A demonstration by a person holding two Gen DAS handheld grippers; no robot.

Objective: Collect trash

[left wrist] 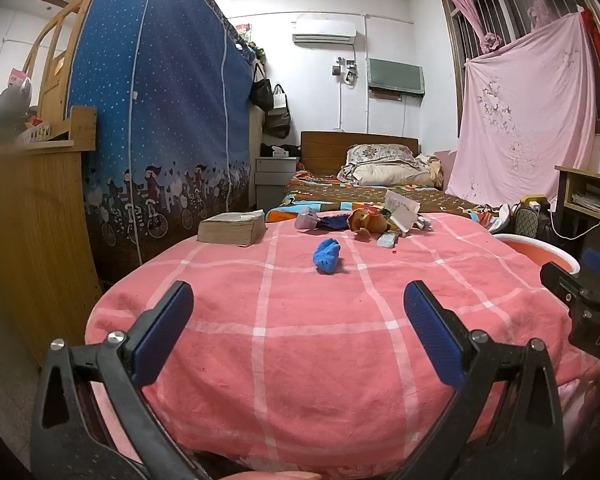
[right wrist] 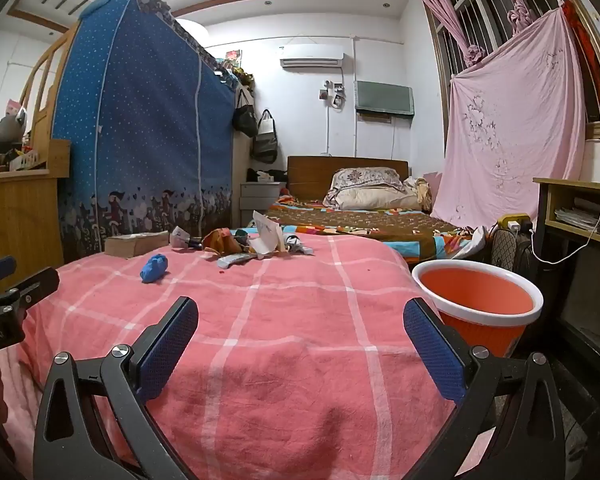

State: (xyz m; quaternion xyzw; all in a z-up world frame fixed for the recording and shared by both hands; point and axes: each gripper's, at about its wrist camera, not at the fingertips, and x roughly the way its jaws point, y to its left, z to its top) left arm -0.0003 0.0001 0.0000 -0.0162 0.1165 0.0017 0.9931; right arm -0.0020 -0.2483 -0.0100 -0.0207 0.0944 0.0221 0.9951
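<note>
A crumpled blue wad (left wrist: pixel 327 255) (right wrist: pixel 154 267) lies alone on the pink checked cloth (left wrist: pixel 320 340) (right wrist: pixel 292 320). Beyond it, at the far edge, sits a heap of wrappers and paper scraps (left wrist: pixel 374 218) (right wrist: pixel 252 244). An orange bin with a white rim (right wrist: pixel 478 298) (left wrist: pixel 540 252) stands at the right of the cloth. My left gripper (left wrist: pixel 298 308) is open over the near part of the cloth, nothing between its fingers. My right gripper (right wrist: pixel 300 320) is open too and holds nothing, with the bin just right of its right finger.
A thick book (left wrist: pixel 232 228) (right wrist: pixel 136 243) lies at the far left of the cloth. A blue dotted fabric wardrobe (left wrist: pixel 156 120) and a wooden cabinet (left wrist: pixel 28 220) stand left. Behind are a bed (left wrist: pixel 364 192), a pink hanging sheet (left wrist: pixel 524 120) and a desk (right wrist: pixel 580 208).
</note>
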